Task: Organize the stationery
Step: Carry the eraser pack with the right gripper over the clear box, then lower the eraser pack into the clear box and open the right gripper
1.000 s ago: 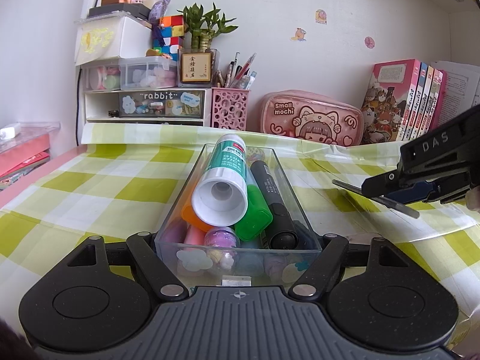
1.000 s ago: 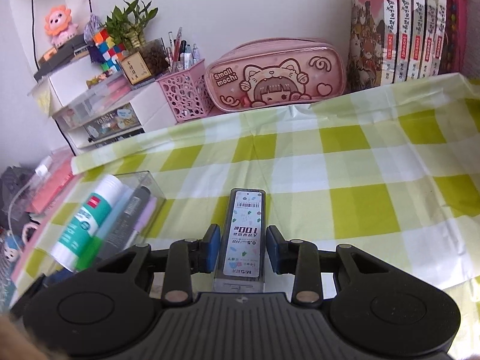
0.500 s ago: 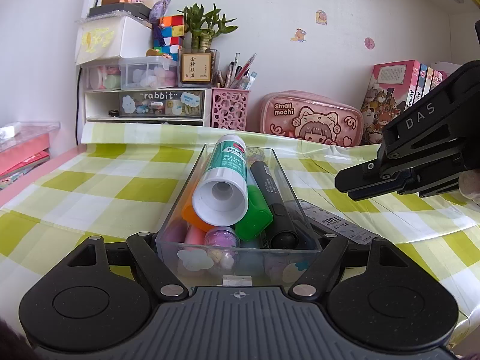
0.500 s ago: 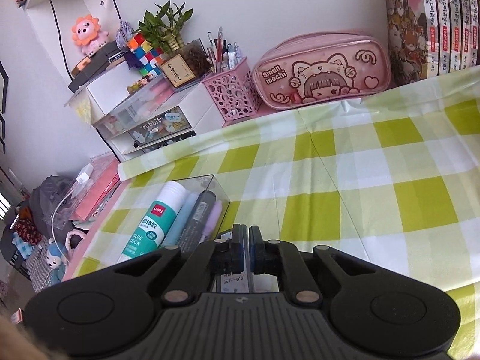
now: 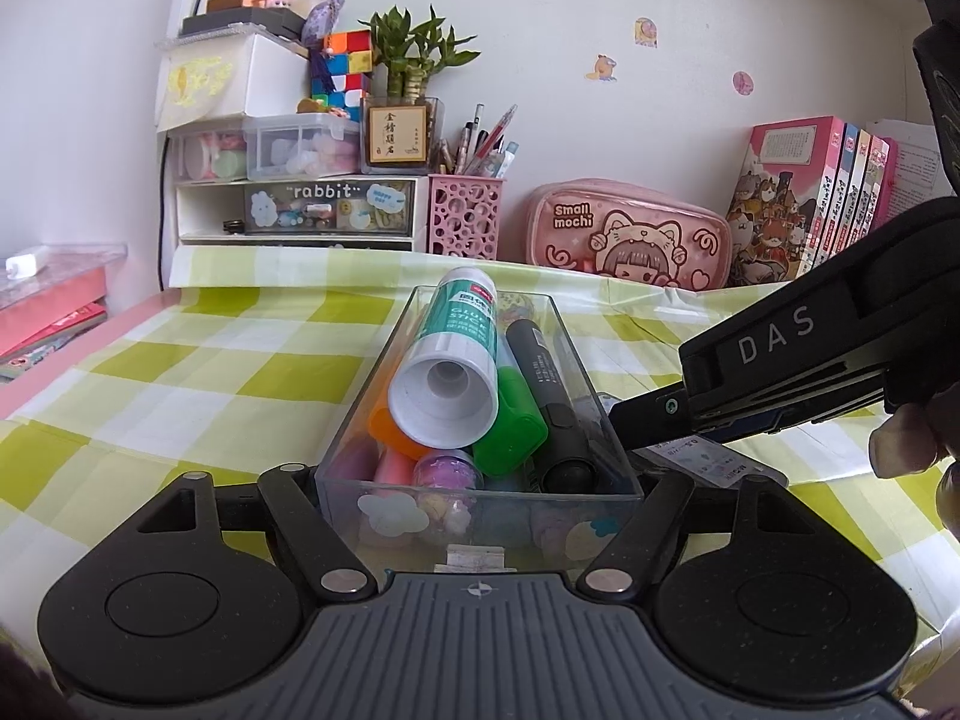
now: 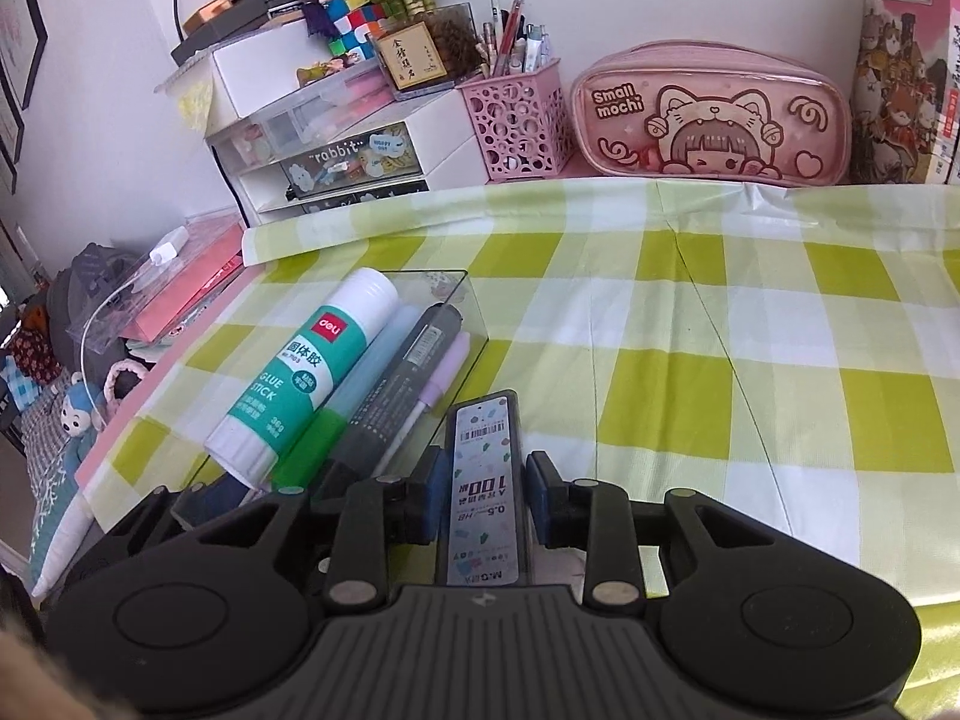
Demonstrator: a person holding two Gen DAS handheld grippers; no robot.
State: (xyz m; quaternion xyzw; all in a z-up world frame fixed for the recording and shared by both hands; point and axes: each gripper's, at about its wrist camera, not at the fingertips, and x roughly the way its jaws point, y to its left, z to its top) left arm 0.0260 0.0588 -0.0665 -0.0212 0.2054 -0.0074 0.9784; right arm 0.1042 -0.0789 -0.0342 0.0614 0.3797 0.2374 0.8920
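Step in hand: getting the last loose item into the clear box (image 5: 576,360) w/ the rest of the stationery.

The left gripper (image 5: 480,474) is clamped on the near end of the box, one finger on each side wall, and holds it flat on the checked tablecloth (image 6: 660,408). Inside are a glue stick (image 5: 447,372) lying on top, a black marker (image 5: 549,396) along the right wall, a green marker (image 5: 510,420) and a few pastel pens underneath (pretty full already).

The item to sort is a flat lead-refill case (image 6: 483,450). It lies just beside the box's right wall, approx parallel to it, and in the left view it looks to be resting on the cloth, not lifted. The right gripper (image 6: 489,480) straddles it. Its jaws have just been opening and the case sits between them. The blue pads are at or v. close to the case's long edges, but I can't tell whether they actually press it, so no call on a firm grip.

Next move, as I judge it: close the pads squarely on the case, lift it clear of the box rim, carry it left over the box and lay it lengthwise (prob. on the markers right of the glue stick, the only free spot). The left gripper should keep the box pinned so a bump doesn't shove it.

Risk: the case is thin and slick, so it may twist or slip out when lifted.
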